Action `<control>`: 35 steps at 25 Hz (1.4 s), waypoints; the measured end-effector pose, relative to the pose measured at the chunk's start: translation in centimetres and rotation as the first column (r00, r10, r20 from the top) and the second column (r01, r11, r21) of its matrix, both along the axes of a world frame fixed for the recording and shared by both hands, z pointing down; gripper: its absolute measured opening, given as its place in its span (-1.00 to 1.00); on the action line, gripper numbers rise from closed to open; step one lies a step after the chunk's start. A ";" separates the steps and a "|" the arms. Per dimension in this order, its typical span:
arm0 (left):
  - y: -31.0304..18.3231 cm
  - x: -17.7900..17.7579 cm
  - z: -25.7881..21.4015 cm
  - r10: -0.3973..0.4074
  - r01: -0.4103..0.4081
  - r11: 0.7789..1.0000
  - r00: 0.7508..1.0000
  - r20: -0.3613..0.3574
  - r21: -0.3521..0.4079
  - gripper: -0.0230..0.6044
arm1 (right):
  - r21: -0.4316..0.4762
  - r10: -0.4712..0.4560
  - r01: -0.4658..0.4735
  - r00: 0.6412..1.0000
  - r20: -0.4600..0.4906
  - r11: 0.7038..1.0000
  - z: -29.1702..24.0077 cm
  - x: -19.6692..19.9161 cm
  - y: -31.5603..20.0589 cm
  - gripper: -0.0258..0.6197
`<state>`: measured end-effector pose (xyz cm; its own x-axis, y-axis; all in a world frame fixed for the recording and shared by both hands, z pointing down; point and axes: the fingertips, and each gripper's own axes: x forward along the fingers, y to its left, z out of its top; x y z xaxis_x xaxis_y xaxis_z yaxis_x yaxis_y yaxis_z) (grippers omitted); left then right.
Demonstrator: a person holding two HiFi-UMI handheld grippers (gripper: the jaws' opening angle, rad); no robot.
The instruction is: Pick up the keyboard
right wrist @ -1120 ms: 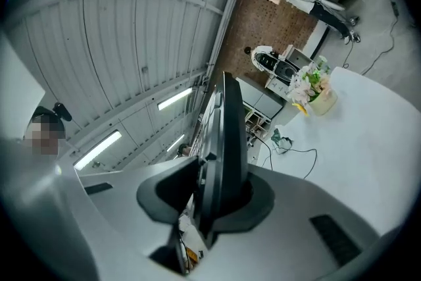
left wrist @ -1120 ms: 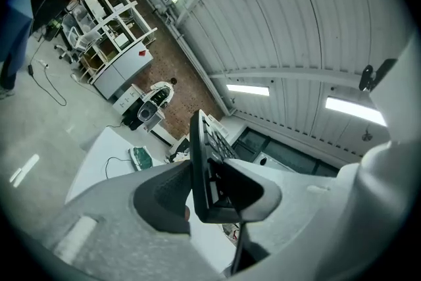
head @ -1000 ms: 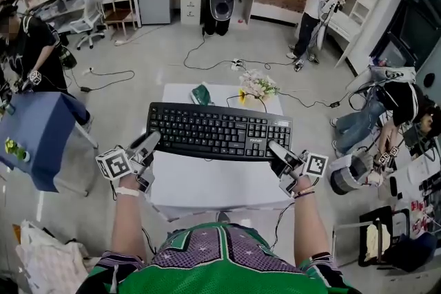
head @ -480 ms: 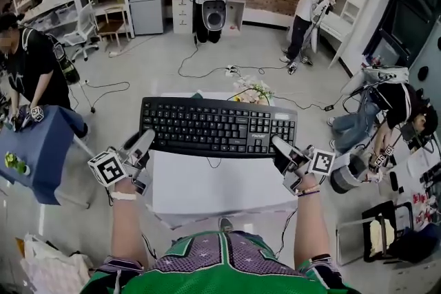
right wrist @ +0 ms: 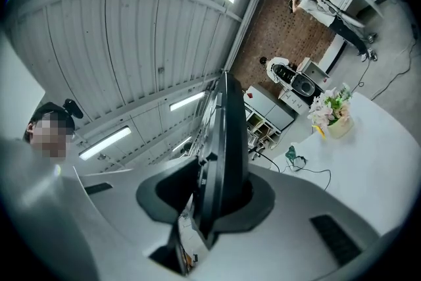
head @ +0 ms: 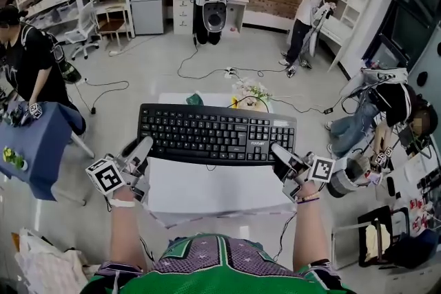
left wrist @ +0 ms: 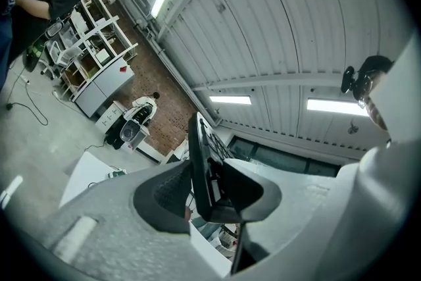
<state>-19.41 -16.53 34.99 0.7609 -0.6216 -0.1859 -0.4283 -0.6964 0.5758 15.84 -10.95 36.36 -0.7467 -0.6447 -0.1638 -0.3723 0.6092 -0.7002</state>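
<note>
**Keyboard held by both ends above the bench**

Head view only: we see the whole black keyboard (head: pixel 217 133), keys up and long side across the frame, above the white bench (head: pixel 207 189). Its left end overhangs the bench edge and a thin cable (head: pixel 209 165) hangs from its near edge. The left gripper (head: pixel 141 148) is at the left short end and the right gripper (head: pixel 279 153) at the right short end, each with its marker cube out to the side. Past the keyboard, on the far part of the bench, are a flower pot (head: pixel 251 89) and a small green item (head: pixel 195 99). Other people stand or sit around the room, and one in black is by a blue table (head: pixel 38 141).

Gripper views only: the head view doesn't show the grip itself. In the left gripper view the keyboard (left wrist: pixel 197 154) is edge-on and sits in the left gripper (left wrist: pixel 204 191). The fingers (left wrist: pixel 161 191) are partly apart and clamped on its end, one pad on each face. A corner of the bench (left wrist: pixel 85 171) shows lower left. In the right gripper view it's the same: the keyboard (right wrist: pixel 223 148) is edge-on in the right gripper (right wrist: pixel 210 201), fingers (right wrist: pixel 168 194) partly apart and clamped on that end. This view also shows the bench (right wrist: pixel 375 161) off to the right with the flower pot (right wrist: pixel 332 114) and green item (right wrist: pixel 291 154) on it, well apart from the keyboard. Both gripper views also show ceiling lights.
</note>
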 end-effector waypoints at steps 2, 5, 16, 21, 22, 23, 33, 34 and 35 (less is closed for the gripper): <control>0.5 0.1 0.0 -0.006 0.006 1.000 1.000 0.004 -0.007 -0.43 | -0.002 -0.009 0.009 1.000 -0.001 1.000 -0.1 0.1 0.1 -0.63; 0.9 -0.4 -0.2 -0.017 0.017 1.000 1.000 -0.002 -0.019 -0.43 | -0.007 -0.020 0.020 1.000 -0.002 1.000 -0.4 -0.3 0.0 -0.63; 2.0 -0.7 -1.4 -0.024 0.024 0.999 0.999 -0.027 -0.022 -0.45 | 0.003 -0.037 0.037 0.999 -0.012 0.999 -1.5 -0.5 0.5 -0.63; 3.1 0.0 -2.0 -0.028 0.028 1.000 0.999 -0.026 -0.014 -0.45 | -0.001 -0.044 0.044 0.999 0.003 0.999 -1.6 0.2 1.5 -0.63; 3.2 0.0 -2.0 -0.027 0.026 1.000 0.999 -0.024 -0.011 -0.45 | 0.001 -0.044 0.044 0.999 0.001 0.999 -1.7 0.2 1.5 -0.63; 3.3 0.0 -2.1 -0.026 0.026 1.000 0.999 -0.023 -0.009 -0.45 | 0.003 -0.046 0.046 0.999 -0.001 0.999 -1.7 0.2 1.5 -0.63; 2.3 -0.8 -2.3 -0.038 0.037 0.999 0.999 -0.016 -0.026 -0.45 | -0.014 -0.040 0.040 0.999 0.010 0.999 -1.9 -0.5 0.8 -0.63; 2.4 -0.7 -2.2 -0.037 0.037 0.999 0.999 -0.015 -0.026 -0.45 | -0.014 -0.039 0.039 0.999 0.011 0.999 -1.7 -0.4 0.8 -0.63; 2.5 -0.5 -2.0 -0.036 0.035 0.999 0.999 -0.017 -0.025 -0.45 | -0.014 -0.038 0.038 0.999 0.011 0.999 -1.5 -0.3 0.9 -0.63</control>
<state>-19.95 -14.07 32.95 0.7352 -0.6526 -0.1832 -0.4423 -0.6667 0.5999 15.56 -10.05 34.86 -0.7690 -0.6183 -0.1626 -0.3417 0.6124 -0.7129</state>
